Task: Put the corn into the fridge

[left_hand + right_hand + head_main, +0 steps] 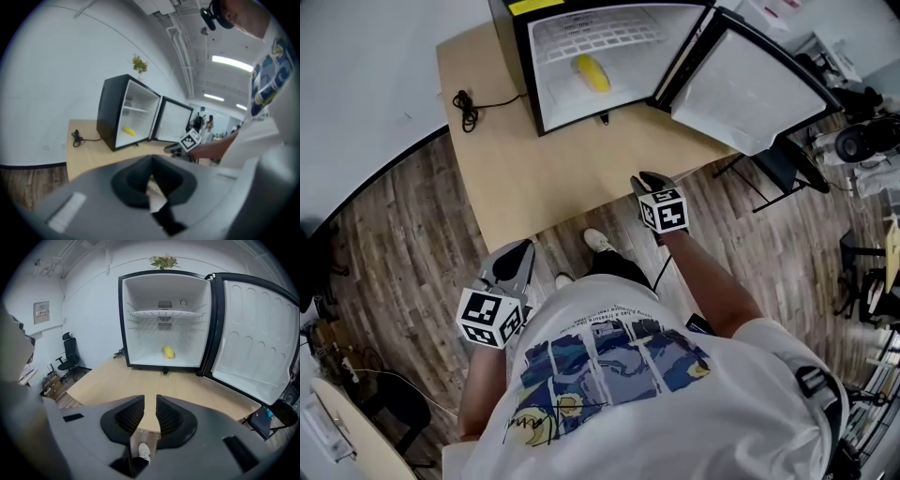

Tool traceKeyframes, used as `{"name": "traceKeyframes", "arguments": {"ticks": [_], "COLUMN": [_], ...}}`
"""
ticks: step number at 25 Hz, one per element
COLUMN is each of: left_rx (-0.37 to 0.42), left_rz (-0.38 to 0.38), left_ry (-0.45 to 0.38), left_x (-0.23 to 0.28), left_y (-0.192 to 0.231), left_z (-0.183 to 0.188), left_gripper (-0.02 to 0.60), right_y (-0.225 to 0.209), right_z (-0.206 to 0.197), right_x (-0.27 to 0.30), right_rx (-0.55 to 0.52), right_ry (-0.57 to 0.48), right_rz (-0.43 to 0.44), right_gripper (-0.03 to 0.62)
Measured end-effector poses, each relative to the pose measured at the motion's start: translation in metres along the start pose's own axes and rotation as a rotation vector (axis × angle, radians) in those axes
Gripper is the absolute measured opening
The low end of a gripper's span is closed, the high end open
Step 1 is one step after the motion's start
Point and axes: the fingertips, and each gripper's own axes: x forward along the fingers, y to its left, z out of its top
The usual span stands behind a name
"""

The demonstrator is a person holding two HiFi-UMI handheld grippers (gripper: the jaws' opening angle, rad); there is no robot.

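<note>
- Left gripper (517, 255), at 7 o'clock, low beside the person's body: jaws pressed together, nothing in them.
- Right gripper (647, 181), at 1 o'clock, by the near edge of the table (544, 178): jaws a narrow slit apart, empty.
- On the wood at 10 o'clock, a coiled black cable (467, 108).
- Fridge (123, 324) at 12 o'clock, its door (253, 343) swung out toward 2 o'clock.
- Corn (168, 351) lies on the fridge floor under the wire shelf (164, 314), well apart from both grippers.
- It is probably light, stiff, bumpy and inclined to roll; pinch it across mid-length.
</note>
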Motion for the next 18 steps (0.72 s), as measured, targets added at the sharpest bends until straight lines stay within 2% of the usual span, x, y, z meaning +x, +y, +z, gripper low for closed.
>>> {"name": "traceKeyframes", "arguments": {"ticks": [3, 12, 18], "left_rx": [0.006, -0.004, -0.009], "left_rz": [-0.024, -0.054, -0.043], "left_ry": [-0.002, 0.012, 0.007], "left_x": [-0.002, -0.012, -0.027], "left_y": [-0.005, -0.014, -0.015], "left_z": [-0.004, -0.026, -0.034], "left_gripper": [0.009, 0.009, 0.009], "right_y": [0.017, 0.068, 0.100], "right_z": [-0.004, -0.006, -0.006], "right_x": [-0.023, -0.078, -0.101], "right_rx": [0.001, -0.049, -0.084], "right_ry": [-0.007, -0.034, -0.046], "right_rz": [0.012, 0.069, 0.122], "right_gripper": [0.054, 0.029, 0.025]}}
